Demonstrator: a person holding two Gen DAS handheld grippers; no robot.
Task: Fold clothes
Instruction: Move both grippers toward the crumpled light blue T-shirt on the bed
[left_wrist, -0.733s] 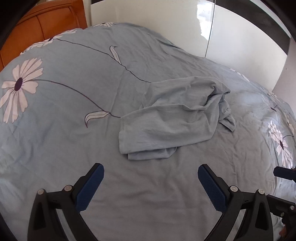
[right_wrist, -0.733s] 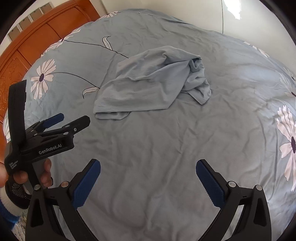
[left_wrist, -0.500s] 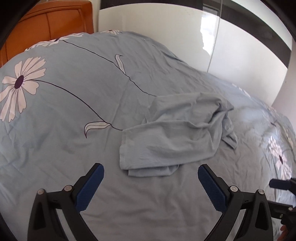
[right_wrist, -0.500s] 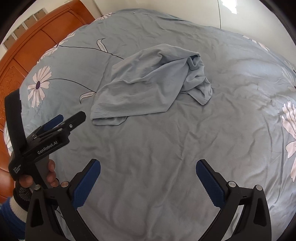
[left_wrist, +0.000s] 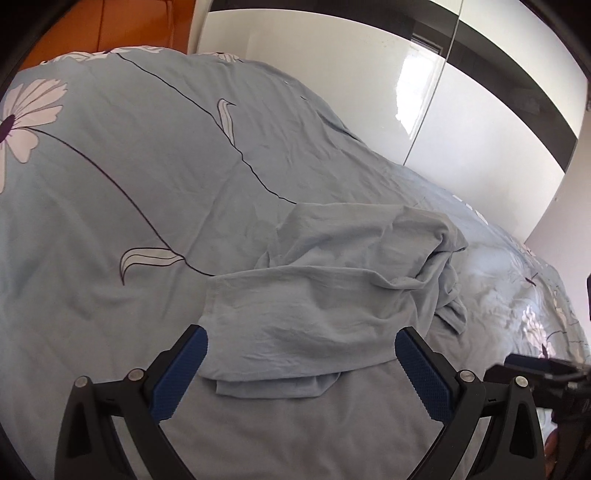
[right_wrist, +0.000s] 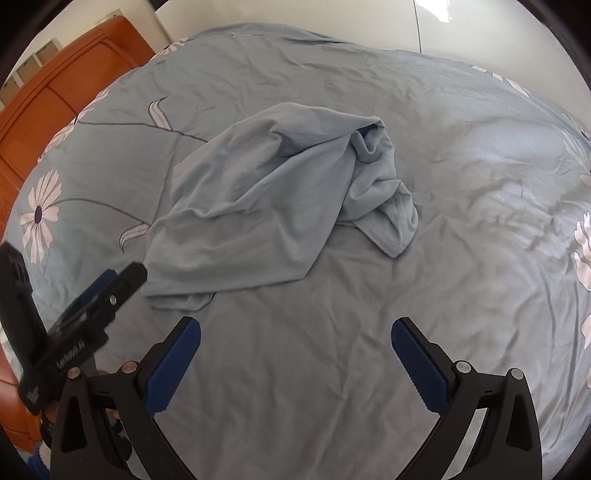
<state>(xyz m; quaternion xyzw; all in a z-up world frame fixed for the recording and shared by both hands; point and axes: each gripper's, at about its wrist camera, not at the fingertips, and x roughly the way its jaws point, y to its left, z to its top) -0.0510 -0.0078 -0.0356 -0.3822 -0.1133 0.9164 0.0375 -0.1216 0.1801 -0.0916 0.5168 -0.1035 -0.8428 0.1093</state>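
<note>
Garment (right_wrist: 266, 214), one, crumpled on bedspread (right_wrist: 461, 258); two grippers, both wide apart.

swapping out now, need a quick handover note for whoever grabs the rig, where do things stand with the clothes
Left tongs: open, empty, hanging right at the near hem of the garment, not gripping it.
Right tongs: open, empty, over bare bedspread, short of the garment.
Garment: one light blue piece, crumpled in a heap in the middle of the bed, one end bunched up, near edge lying doubled over.
Done: nothing folded yet.
Left: probably pinch the near hem with the left, bring the right to the bunched end, spread it flat, then fold.
</note>
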